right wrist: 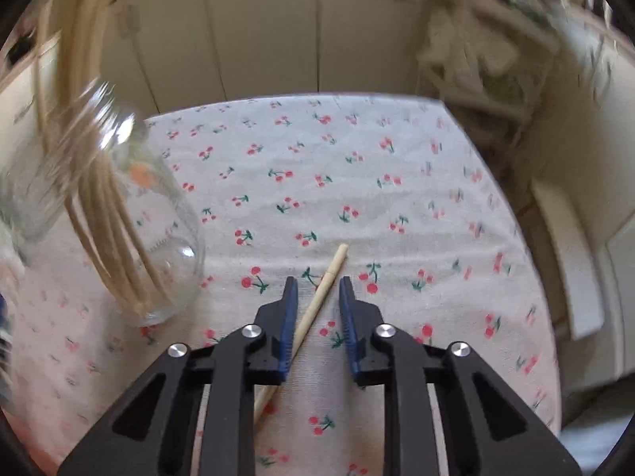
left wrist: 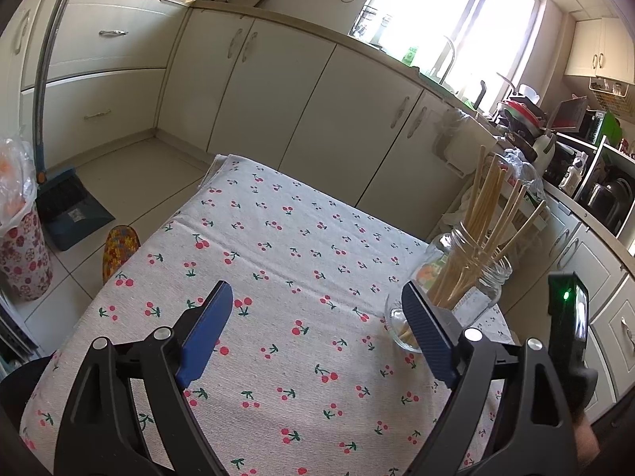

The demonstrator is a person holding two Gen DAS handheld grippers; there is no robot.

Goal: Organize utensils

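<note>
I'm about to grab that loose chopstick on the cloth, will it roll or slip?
The chopstick looks round and slim, so it may roll if nudged sideways. The woven tablecloth probably damps that. It looks stiff and light, likely to pivot between the pads if the right claw pinches off-centre.

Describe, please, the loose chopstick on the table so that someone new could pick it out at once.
Find the table with the cherry-print cloth, then the glass jar of pale chopsticks standing on it. To the jar's right, a single chopstick lies flat on the cloth between the fingers of the right gripper. It alone lies outside the jar; the others stand bundled inside.
</note>
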